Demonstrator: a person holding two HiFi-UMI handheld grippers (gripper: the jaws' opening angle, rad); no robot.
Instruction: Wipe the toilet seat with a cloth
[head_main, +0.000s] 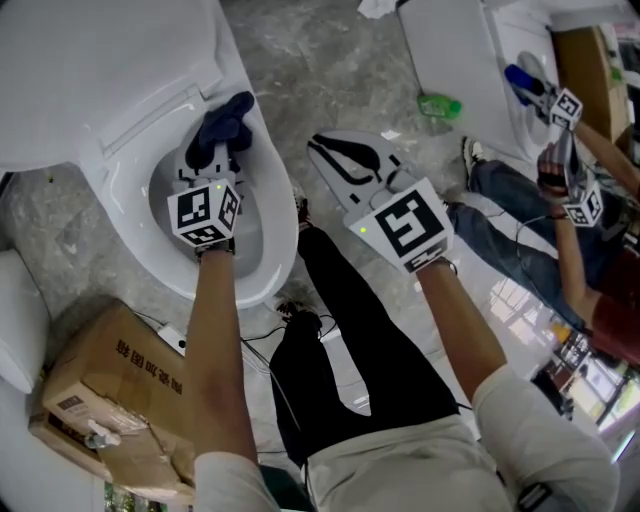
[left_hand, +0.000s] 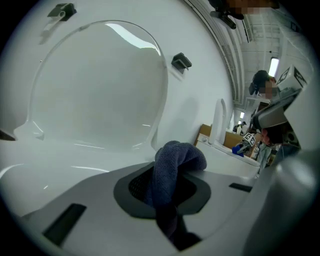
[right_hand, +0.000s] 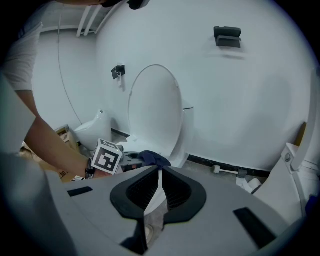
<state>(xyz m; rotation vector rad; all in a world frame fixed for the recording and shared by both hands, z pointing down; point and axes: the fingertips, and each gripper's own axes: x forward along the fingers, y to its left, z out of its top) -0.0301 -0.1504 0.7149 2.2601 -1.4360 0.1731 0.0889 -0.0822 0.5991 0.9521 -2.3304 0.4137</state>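
A white toilet (head_main: 272, 262) stands at the left with its lid (head_main: 90, 70) raised. My left gripper (head_main: 226, 142) hovers over the bowl, shut on a dark blue cloth (head_main: 222, 122) that bunches out past the jaw tips near the bowl's back rim. In the left gripper view the cloth (left_hand: 175, 162) hangs folded between the jaws of the left gripper (left_hand: 172, 172), with the raised lid (left_hand: 95, 85) behind it. My right gripper (head_main: 328, 152) is held over the floor to the right of the bowl, shut and holding nothing. From the right gripper (right_hand: 159, 172) I see the cloth (right_hand: 152, 158) and the toilet lid (right_hand: 155, 110).
A cardboard box (head_main: 110, 390) lies at the lower left beside the toilet. Cables (head_main: 290, 320) run over the marble floor by my leg. At the right another person (head_main: 560, 230) works with grippers at a second toilet (head_main: 520, 50). A green object (head_main: 438, 105) lies nearby.
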